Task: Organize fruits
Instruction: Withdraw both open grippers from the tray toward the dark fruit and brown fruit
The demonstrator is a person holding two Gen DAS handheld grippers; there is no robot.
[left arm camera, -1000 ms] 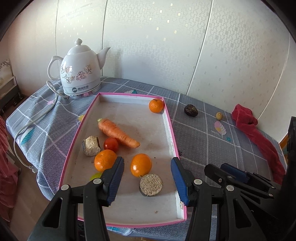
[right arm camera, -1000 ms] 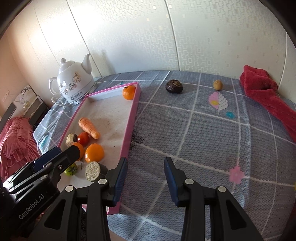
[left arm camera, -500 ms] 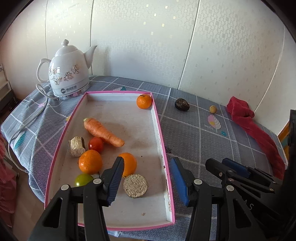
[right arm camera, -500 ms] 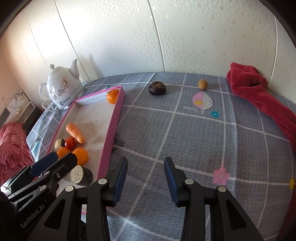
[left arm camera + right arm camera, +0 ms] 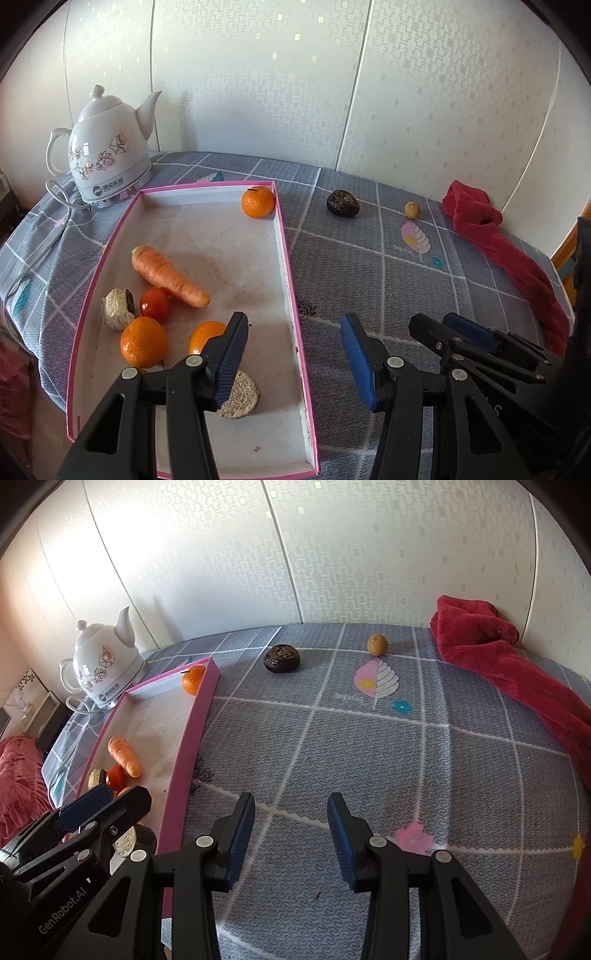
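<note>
A pink-rimmed tray (image 5: 286, 258) (image 5: 192, 738) holds a carrot (image 5: 168, 277), a tomato (image 5: 154, 303), three oranges (image 5: 143, 344) (image 5: 258, 202) (image 5: 205, 336) and two beige pieces (image 5: 240, 395). On the cloth beyond lie a dark wrinkled fruit (image 5: 342, 203) (image 5: 282, 658) and a small yellow-brown fruit (image 5: 412, 209) (image 5: 377, 644). My left gripper (image 5: 295, 354) is open and empty over the tray's right rim. My right gripper (image 5: 291, 830) is open and empty above bare cloth, right of the tray.
A white kettle (image 5: 107, 155) (image 5: 103, 664) with a cord stands at the back left of the tray. A red towel (image 5: 509, 251) (image 5: 517, 672) lies along the right edge by the wall. The table's front edge is close below both grippers.
Both grippers have swung to the right; the tray has slid left in both views and the dark fruit and the yellow fruit sit nearer the centre. Both stay open.
</note>
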